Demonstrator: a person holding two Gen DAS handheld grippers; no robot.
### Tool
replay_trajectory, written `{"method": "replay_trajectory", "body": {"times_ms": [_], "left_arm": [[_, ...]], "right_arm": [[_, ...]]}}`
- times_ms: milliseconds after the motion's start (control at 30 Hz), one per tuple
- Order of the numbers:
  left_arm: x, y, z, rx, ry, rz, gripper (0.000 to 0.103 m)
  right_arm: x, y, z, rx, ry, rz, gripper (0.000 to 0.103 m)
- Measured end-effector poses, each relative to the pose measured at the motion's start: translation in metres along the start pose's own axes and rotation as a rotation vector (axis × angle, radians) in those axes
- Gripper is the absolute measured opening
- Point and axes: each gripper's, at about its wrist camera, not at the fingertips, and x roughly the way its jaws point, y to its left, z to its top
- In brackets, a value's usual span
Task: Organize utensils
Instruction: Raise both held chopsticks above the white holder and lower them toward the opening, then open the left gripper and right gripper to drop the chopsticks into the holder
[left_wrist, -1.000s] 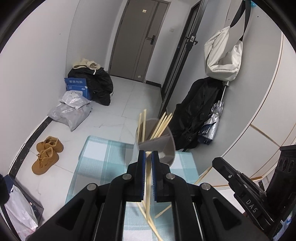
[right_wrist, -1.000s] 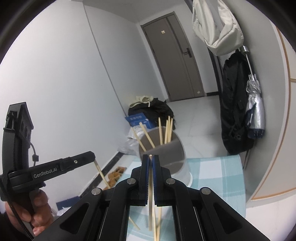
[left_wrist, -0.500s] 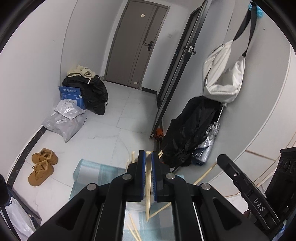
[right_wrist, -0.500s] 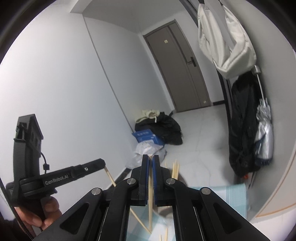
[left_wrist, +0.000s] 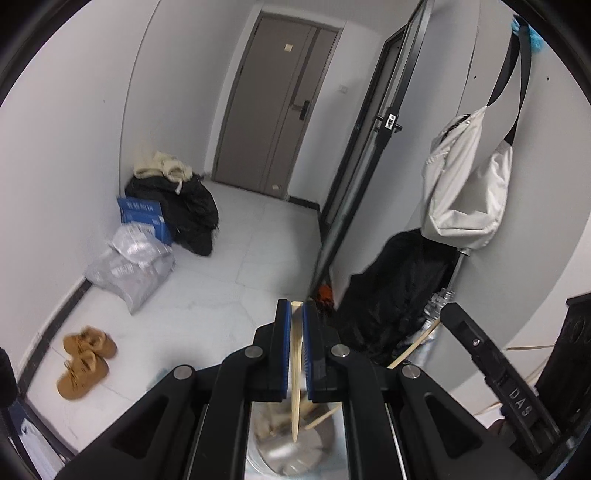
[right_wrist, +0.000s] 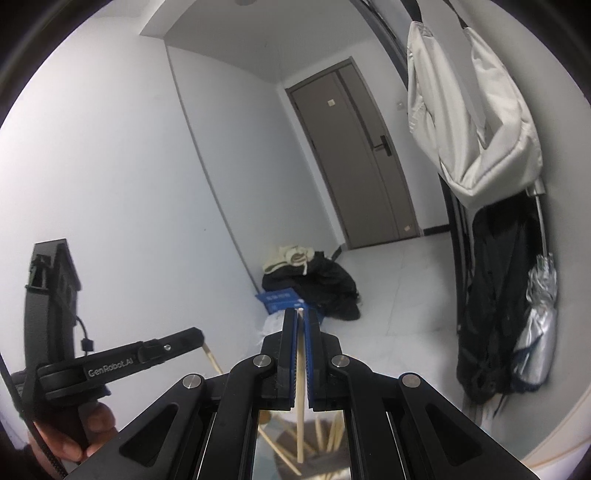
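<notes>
Left gripper (left_wrist: 294, 325): jaws clamped on one chopstick (left_wrist: 295, 373), gripped near its blunt top, tip hanging down over the holder (left_wrist: 295, 454).
Right gripper (right_wrist: 300, 332): jaws clamped on a second stick (right_wrist: 300, 406), also held near the top, its tip above the holder's mouth.
Holder: shiny cup low in both views, several sticks (right_wrist: 332, 435) leaning inside; mostly hidden behind the gripper frames.
Handling: light, stiff, thin wood, I'd say; smooth enough to swivel between the pads, so a hold near the thick end lets it hang straight.
Change: a second ago the holder and checked cloth filled mid-view; now both hands sit higher, the cloth is out of sight and the floor and door (left_wrist: 280, 107) fill the picture.
Grip: unchanged, both sticks held throughout.
</notes>
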Motion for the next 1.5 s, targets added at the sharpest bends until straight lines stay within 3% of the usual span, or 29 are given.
{"method": "replay_trajectory", "body": {"times_ms": [467, 933, 1300, 1400, 1500], "left_arm": [[0.019, 0.010, -0.016, 0.088, -0.021, 0.006, 0.002], [0.028, 0.016, -0.043, 0.097, 0.073, -0.057, 0.002], [0.036, 0.028, -0.061, 0.000, 0.193, -0.118, 0.003], [0.028, 0.029, -0.060, -0.011, 0.186, -0.109, 0.010], [0.019, 0.029, -0.061, -0.017, 0.165, -0.097, 0.033]], "right_arm": [[0.047, 0.002, -0.023, -0.047, 0.059, 0.019, 0.003], [0.056, 0.005, -0.065, -0.115, 0.167, 0.073, 0.003], [0.057, -0.003, -0.090, -0.076, 0.294, 0.071, 0.006], [0.049, -0.004, -0.093, -0.063, 0.293, 0.066, 0.006], [0.040, -0.007, -0.092, -0.049, 0.284, 0.056, 0.007]]}}
